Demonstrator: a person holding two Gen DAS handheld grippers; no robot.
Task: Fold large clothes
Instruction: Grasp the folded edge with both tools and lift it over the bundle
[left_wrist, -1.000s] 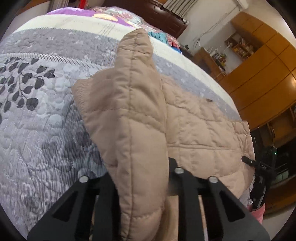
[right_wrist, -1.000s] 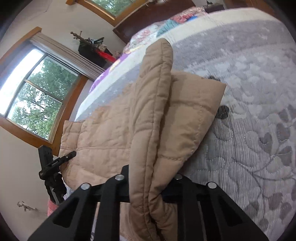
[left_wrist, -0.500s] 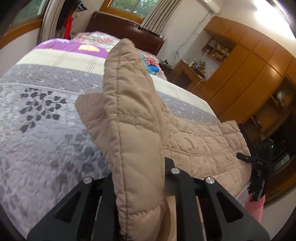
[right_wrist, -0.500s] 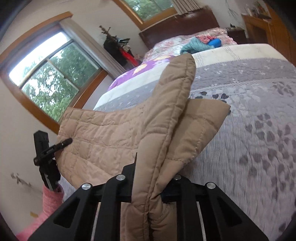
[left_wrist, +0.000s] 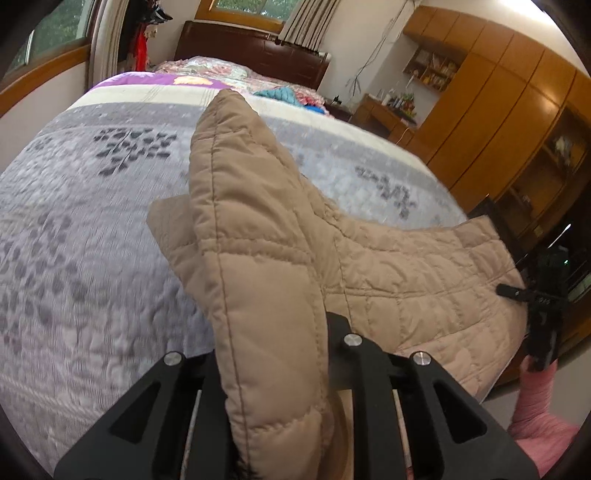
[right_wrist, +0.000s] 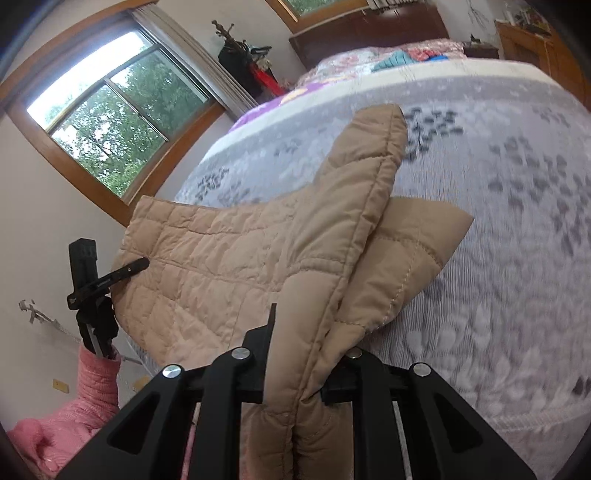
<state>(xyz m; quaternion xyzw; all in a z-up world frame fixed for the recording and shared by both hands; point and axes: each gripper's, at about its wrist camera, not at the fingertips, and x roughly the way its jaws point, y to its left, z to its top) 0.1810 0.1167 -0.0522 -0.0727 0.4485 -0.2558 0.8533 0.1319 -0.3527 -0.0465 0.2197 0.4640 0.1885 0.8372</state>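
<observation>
- Left wrist view: the left gripper is clenched on a doubled edge of the tan quilted jacket, which is lifted above the grey floral bedspread.
- Right wrist view: the right gripper is clenched on the opposite end of that edge.
- Judgement: keep both grips level and the span taut.
- Lay the fold flat, edges aligned, before releasing.
</observation>
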